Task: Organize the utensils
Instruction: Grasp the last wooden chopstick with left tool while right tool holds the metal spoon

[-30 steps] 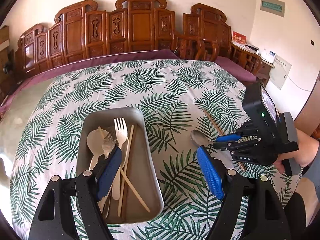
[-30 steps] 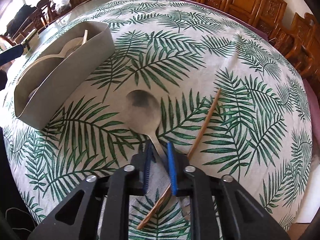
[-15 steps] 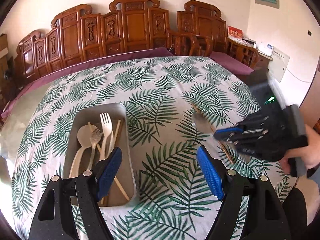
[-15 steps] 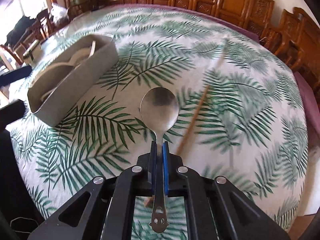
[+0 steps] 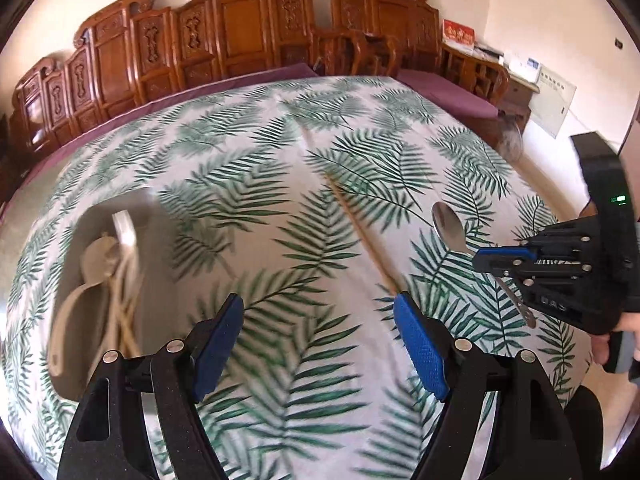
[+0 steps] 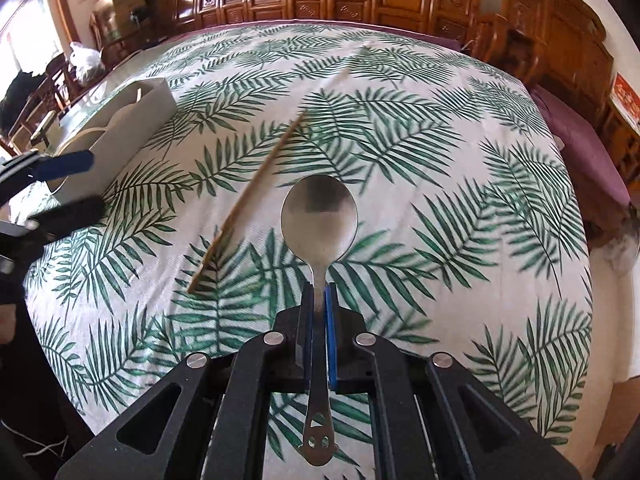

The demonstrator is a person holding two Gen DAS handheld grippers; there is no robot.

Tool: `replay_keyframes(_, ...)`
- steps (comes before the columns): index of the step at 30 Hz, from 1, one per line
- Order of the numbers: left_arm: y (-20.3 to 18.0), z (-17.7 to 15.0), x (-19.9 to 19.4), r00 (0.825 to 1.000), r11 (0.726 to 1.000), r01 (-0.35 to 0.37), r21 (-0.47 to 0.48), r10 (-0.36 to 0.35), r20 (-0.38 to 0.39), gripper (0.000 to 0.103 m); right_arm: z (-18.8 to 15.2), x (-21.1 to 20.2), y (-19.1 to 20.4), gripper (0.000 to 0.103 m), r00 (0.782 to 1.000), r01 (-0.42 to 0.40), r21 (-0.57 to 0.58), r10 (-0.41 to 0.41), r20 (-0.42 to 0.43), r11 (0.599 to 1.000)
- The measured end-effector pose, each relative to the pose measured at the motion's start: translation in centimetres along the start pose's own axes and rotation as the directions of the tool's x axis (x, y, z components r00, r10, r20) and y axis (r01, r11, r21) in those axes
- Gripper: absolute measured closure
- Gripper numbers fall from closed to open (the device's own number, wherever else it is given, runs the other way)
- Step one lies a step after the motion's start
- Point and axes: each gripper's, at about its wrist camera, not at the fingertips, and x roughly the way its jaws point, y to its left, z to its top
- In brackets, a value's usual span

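Between closed right gripper (image 6: 319, 300) pads: metal spoon (image 6: 319, 216), seemingly lifted.

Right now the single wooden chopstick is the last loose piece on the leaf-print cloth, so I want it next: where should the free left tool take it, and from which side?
Grip the thin wooden chopstick near its middle, coming from above with the left tool across its length. It lies flat on the leaf-print tablecloth, so only its long sides offer purchase.
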Motion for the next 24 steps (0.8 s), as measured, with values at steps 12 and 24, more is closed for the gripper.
replay_keyframes(12,-3.8,2.1,6.1,0.994,1.0,0.001,0.011,0.0,-0.112,0.06,-1.1,-0.4,-1.9,0.096,1.0,-0.003,0.041,0.002,0.019,0.999)
replay_keyframes(24,-3.5,1.8,8.1,0.987,1.0,-0.018,-0.006,0.016,-0.161,0.089,-0.9,-0.3,-1.3,0.096,1.0,-0.019,0.041,0.018,0.015,0.999)
